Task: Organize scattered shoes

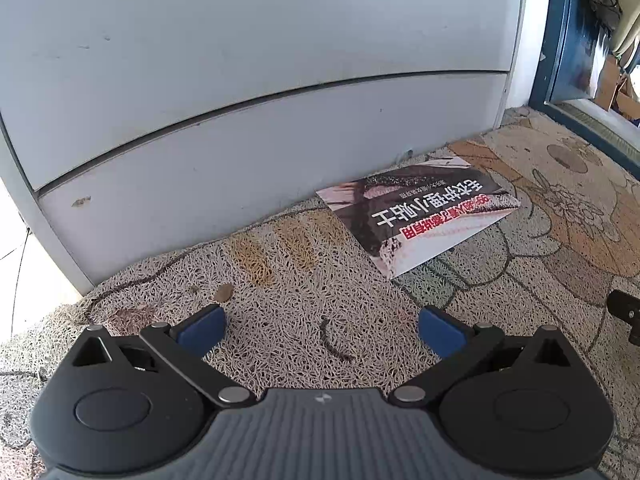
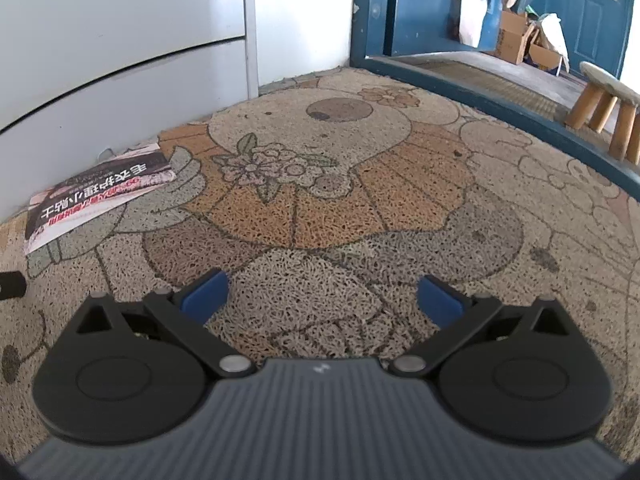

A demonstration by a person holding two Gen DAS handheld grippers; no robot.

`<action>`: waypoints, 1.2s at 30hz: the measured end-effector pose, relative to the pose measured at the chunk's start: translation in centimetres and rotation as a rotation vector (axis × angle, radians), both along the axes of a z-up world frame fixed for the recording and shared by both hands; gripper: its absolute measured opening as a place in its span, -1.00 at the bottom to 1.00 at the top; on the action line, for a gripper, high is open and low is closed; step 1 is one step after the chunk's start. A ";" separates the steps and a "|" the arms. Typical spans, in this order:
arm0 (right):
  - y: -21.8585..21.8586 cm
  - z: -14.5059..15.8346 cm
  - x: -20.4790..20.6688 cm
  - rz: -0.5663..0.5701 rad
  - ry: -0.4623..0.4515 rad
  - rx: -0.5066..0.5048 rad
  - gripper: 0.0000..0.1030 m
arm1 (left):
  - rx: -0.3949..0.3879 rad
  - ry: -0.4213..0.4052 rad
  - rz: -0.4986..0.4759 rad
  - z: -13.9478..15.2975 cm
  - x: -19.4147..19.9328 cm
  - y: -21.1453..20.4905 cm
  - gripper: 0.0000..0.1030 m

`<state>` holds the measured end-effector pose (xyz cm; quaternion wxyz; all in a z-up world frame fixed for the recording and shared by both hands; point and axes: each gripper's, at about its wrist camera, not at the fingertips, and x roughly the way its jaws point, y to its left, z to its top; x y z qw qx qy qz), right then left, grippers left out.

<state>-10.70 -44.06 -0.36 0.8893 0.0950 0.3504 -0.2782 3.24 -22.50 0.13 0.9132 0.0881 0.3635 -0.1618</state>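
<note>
No shoe shows in either view. My left gripper (image 1: 322, 328) hovers low over a patterned doormat (image 1: 300, 292), open, with nothing between its blue pads (image 1: 204, 328). It faces a pale grey cabinet (image 1: 240, 100). My right gripper (image 2: 322, 296) is open too, empty, above the mat's cartoon figure (image 2: 320, 184). A dark piece of the right gripper shows at the right edge of the left wrist view (image 1: 624, 312), and a dark piece of the left gripper at the left edge of the right wrist view (image 2: 12, 284).
A printed leaflet (image 1: 416, 216) (image 2: 96, 196) lies on the mat against the cabinet foot. A small round coin-like disc (image 1: 224, 293) rests on the mat. A blue door frame and threshold (image 2: 480, 88) bound the mat at the right, with a wooden stool (image 2: 608, 108) and cardboard boxes (image 2: 516, 38) beyond.
</note>
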 end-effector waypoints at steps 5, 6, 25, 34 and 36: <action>0.6 -0.4 -1.5 -0.005 -0.016 -0.008 1.00 | -0.023 -0.072 -0.011 -0.6 -0.9 0.4 1.00; 0.4 -0.4 -2.0 -0.005 -0.020 -0.002 1.00 | -0.027 -0.079 -0.012 -0.7 -1.0 0.5 1.00; 1.4 -0.7 -0.9 -0.004 -0.016 0.001 1.00 | -0.041 -0.090 -0.012 -0.9 -1.1 0.6 1.00; 1.0 -0.6 -0.8 -0.009 -0.016 0.001 1.00 | -0.046 -0.088 -0.012 -0.9 -1.1 0.8 1.00; 1.0 -0.6 -0.8 -0.008 -0.016 0.001 1.00 | -0.046 -0.087 -0.012 -0.9 -1.1 0.7 1.00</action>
